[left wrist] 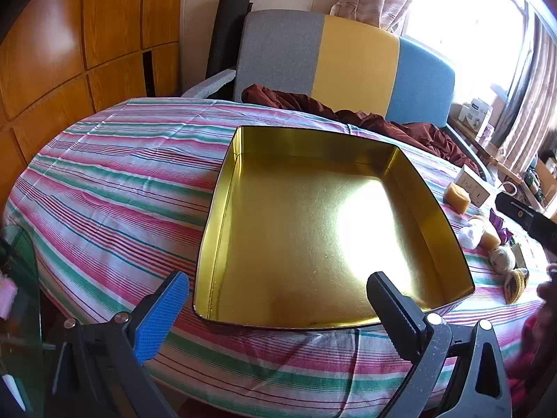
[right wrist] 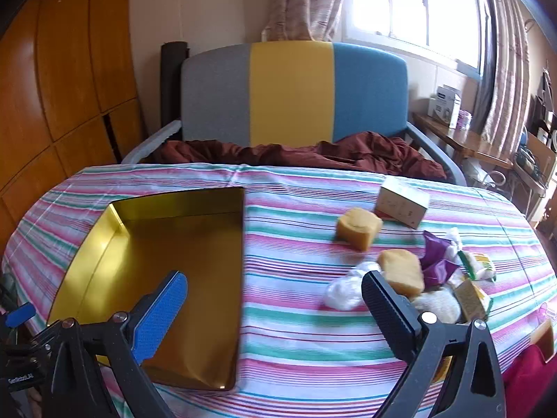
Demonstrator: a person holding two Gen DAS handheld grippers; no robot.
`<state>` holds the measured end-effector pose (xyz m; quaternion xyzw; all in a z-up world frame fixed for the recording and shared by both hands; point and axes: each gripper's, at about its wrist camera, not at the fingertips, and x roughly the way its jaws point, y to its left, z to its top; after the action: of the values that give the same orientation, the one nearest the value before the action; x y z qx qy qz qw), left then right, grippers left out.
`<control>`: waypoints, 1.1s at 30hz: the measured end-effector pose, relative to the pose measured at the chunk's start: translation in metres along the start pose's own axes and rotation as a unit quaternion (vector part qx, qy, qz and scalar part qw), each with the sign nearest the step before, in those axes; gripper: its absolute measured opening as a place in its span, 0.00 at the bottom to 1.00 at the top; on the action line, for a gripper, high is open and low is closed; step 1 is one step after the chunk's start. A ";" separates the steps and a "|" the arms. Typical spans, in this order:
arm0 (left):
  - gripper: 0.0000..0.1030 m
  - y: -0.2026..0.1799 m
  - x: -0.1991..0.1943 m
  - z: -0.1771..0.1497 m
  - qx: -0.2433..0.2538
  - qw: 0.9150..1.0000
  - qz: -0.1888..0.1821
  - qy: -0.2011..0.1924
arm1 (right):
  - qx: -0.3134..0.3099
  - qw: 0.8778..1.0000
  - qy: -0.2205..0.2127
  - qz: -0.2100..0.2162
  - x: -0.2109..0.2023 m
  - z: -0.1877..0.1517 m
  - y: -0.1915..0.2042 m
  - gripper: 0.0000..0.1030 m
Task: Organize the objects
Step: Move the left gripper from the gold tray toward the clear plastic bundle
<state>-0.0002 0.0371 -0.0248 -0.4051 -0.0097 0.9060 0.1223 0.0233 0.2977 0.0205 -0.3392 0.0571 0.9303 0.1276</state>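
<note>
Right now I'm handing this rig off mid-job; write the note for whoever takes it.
Left tool: open, empty, over the near edge of the gold tin.
Right tool: open, empty, over the striped cloth between the tin and the clutter.
Tin holds nothing.
Still on the cloth, right of the tin: two yellow sponges, small carton, white wad, purple wrapper, packets.
Done: nothing placed. Left: everything.

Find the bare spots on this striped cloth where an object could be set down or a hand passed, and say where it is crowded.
Free: the cloth left of the gold tin; the strip between the tin and the sponges; the tin's floor, which holds nothing. Crowded: the right side, where sponges, a small box, purple wrapper and white bag cluster by the right gripper.
</note>
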 end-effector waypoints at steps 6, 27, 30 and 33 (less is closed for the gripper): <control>1.00 -0.002 0.005 0.000 -0.001 1.000 -0.007 0.006 | 0.020 0.999 0.003 -0.033 0.000 0.012 -0.041 0.99; 1.00 -0.054 -0.002 0.013 0.070 0.994 -0.086 -0.013 | 0.301 0.944 0.021 -0.134 0.007 -0.014 -0.251 0.99; 1.00 -0.079 -0.004 0.023 0.096 0.988 -0.116 -0.030 | 0.338 0.933 0.018 -0.122 0.005 -0.020 -0.262 0.99; 1.00 -0.111 0.000 0.034 0.127 0.981 -0.144 -0.018 | 0.343 0.933 0.018 -0.110 0.006 -0.020 -0.262 0.99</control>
<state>-0.0020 0.1473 0.0106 -0.3641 0.0454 0.8800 0.3015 0.1042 0.5470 -0.0040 -0.2961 0.3371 0.8277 0.3370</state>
